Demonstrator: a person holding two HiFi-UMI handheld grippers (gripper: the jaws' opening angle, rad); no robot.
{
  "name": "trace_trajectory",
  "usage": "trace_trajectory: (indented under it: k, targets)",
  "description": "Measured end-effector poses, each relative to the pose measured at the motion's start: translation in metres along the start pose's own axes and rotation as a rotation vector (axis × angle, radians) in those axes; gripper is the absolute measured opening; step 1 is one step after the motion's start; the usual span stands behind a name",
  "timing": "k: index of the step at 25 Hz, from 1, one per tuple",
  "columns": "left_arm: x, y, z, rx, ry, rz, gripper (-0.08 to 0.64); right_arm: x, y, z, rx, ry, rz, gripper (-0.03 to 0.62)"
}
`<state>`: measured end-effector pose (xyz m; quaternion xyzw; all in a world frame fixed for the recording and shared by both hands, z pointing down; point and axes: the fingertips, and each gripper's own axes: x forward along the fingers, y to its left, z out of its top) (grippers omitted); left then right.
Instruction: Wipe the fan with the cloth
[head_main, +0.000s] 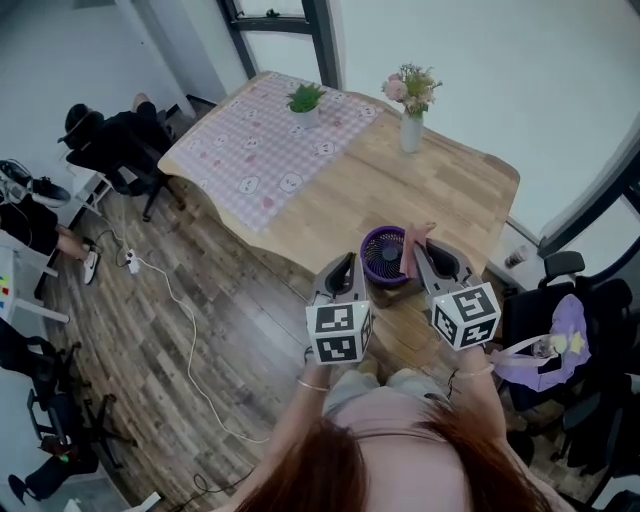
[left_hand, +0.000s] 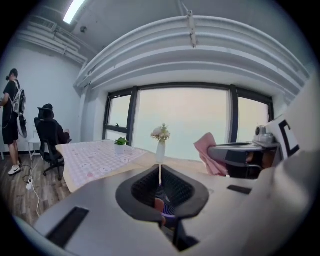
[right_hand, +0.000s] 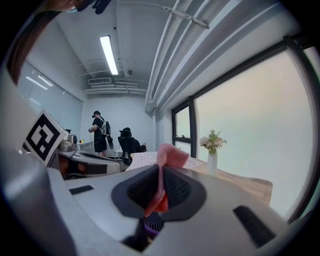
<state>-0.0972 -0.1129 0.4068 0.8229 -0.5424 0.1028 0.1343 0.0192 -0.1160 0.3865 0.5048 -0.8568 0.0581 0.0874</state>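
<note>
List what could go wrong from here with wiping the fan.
The purple fan sits near the table edge; a wiping push could slide it off.
The right tool pinches only a fold of the pink cloth; it might slip out.
The left tool looks shut, not bracing the fan.

- The left claw (head_main: 347, 258), a grey two-jaw tool with dark ribbed pads, points forward and away from the person. Its black-and-white marker cube (head_main: 338, 332) sits at the near end.
- In the left gripper view its jaws stand closed almost pad to pad, with only a hairline slit between them.
- The right claw (head_main: 415, 243), of the same grey build, lies beside the left one, the two roughly parallel and slightly apart. Its marker cube (head_main: 466, 315) is tilted.
- In the right gripper view its jaws are clamped on a fold of soft pink cloth (right_hand: 170, 156) that sticks up past the pads.
- Both bare forearms (head_main: 300, 425) reach forward from the body, wrists just behind the cubes.
</note>
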Motion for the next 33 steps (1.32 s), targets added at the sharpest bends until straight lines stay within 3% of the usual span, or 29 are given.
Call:
trace_trajectory:
  k: [11, 23, 33]
  targets:
    - [-0.044, -0.062, 0.043, 0.042, -0.148, 0.073, 0.02, -0.073, -0.022, 0.026, -0.032, -0.1, 0.041, 0.021]
    - [-0.073, -0.104, 0.046, 0.067, -0.146, 0.116, 0.02, -0.126, -0.037, 0.034, -0.025, -0.176, 0.057, 0.021]
    - [-0.083, -0.139, 0.054, 0.144, -0.158, 0.12, 0.02, -0.151, -0.046, 0.035, -0.02, -0.209, 0.062, 0.021]
